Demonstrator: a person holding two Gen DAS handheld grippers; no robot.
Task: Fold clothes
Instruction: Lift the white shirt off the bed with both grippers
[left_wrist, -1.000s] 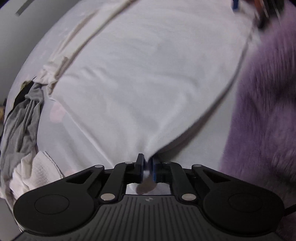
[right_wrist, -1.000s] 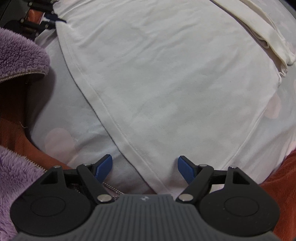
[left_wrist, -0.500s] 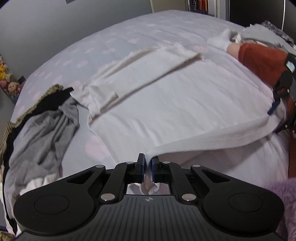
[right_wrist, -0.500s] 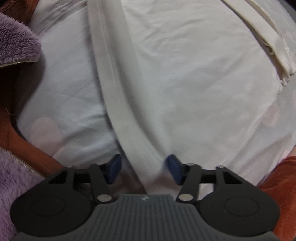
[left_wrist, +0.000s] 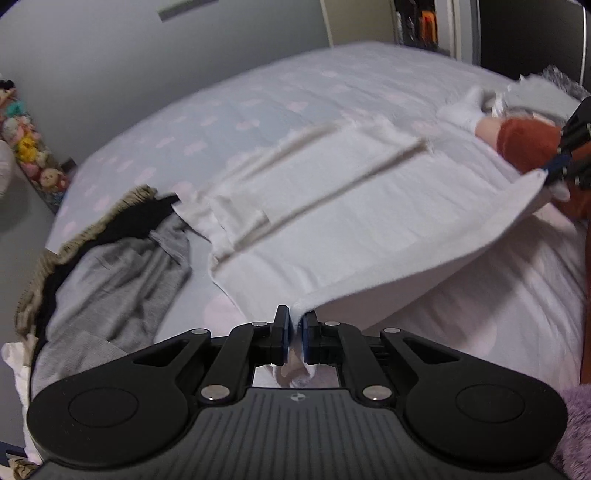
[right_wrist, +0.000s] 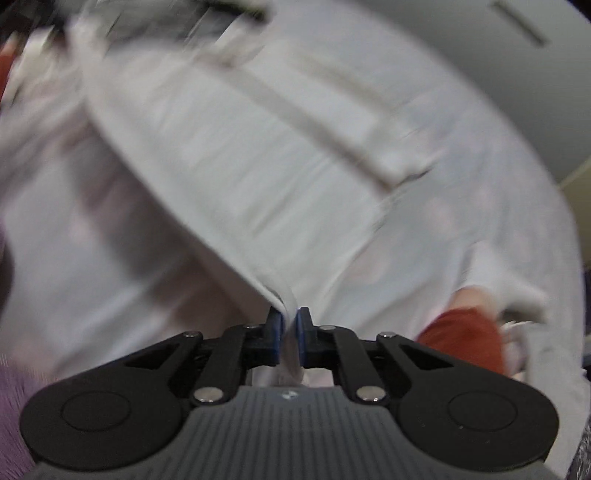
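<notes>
Both grippers grasp the near hem of the white shirt (left_wrist: 332, 206) on the bed (left_wrist: 258, 99): the left gripper (left_wrist: 293, 332) is clenched on one corner, the right gripper (right_wrist: 289, 334) on the other. The hem is lifted and taut. I judge the fold is in progress; next, carry the hem evenly toward the far end. The long axis of the shirt runs from near to far, leaning left.

Black left gripper (left_wrist: 294, 332): blue-padded jaws, silver screws, ribbed grey body.
</notes>
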